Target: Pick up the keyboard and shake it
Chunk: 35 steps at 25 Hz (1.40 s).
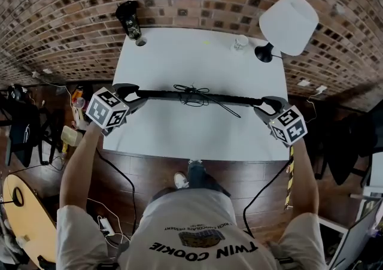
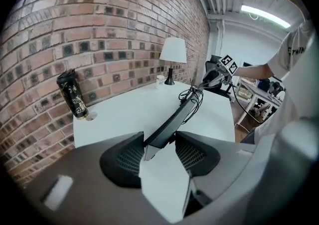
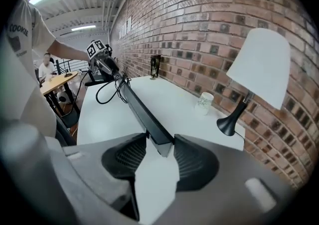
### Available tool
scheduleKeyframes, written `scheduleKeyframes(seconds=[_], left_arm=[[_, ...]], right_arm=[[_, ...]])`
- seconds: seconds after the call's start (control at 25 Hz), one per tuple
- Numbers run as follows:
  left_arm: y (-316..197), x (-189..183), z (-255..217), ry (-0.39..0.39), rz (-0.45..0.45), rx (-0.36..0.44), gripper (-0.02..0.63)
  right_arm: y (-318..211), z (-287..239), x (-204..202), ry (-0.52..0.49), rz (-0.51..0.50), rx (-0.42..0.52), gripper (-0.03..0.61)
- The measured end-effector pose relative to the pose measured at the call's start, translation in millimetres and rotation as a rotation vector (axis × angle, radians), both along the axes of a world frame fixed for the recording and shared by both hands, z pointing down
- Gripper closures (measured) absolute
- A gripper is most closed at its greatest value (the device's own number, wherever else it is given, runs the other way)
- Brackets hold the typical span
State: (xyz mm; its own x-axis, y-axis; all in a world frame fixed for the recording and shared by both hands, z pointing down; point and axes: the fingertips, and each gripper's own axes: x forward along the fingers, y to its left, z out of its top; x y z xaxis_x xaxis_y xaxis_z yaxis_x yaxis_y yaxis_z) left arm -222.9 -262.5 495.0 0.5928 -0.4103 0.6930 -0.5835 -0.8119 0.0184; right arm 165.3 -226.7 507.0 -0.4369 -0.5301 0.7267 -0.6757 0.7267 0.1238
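A long black keyboard [image 1: 179, 96] hangs edge-on above the white table [image 1: 179, 59], held level by both grippers. A tangled black cable [image 1: 194, 92] dangles from its middle. My left gripper [image 1: 133, 96] is shut on the keyboard's left end; in the left gripper view the keyboard [image 2: 172, 121] runs away from between the pads [image 2: 132, 155] toward the other gripper. My right gripper [image 1: 266, 107] is shut on the right end, and the right gripper view shows the keyboard [image 3: 144, 114] clamped between its pads [image 3: 192, 156].
A black patterned tumbler [image 1: 128, 19] stands at the table's far left corner. A white-shaded lamp [image 1: 287, 23] and a small white cup [image 1: 240, 41] stand at the far right. A brick wall runs behind the table. Cords and a shoe lie on the wooden floor below.
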Motion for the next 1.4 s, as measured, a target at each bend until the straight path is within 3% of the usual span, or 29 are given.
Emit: scheduleKeyframes(seconds=[0.2, 0.64, 0.88, 1.12, 1.2, 1.4], left_arm=[[16, 2, 5, -0.097, 0.065, 0.065, 0.413], [43, 0, 17, -0.205, 0.134, 0.155, 0.433], [65, -1, 35, -0.335, 0.212, 0.203, 0.454], [81, -1, 58, -0.379, 0.235, 0.186, 0.465], [86, -2, 67, -0.39, 0.239, 0.171, 0.495], [98, -1, 90, -0.464, 0.276, 0.172, 0.499]], right_arm=[[14, 4, 0, 0.081, -0.011, 0.054, 0.407], [42, 17, -5, 0.216, -0.019, 0.122, 0.434], [60, 34, -5, 0.379, -0.041, 0.178, 0.442], [70, 59, -7, 0.473, -0.038, 0.141, 0.442], [75, 69, -9, 0.483, -0.033, 0.112, 0.448], [85, 92, -11, 0.497, 0.003, 0.07, 0.463]])
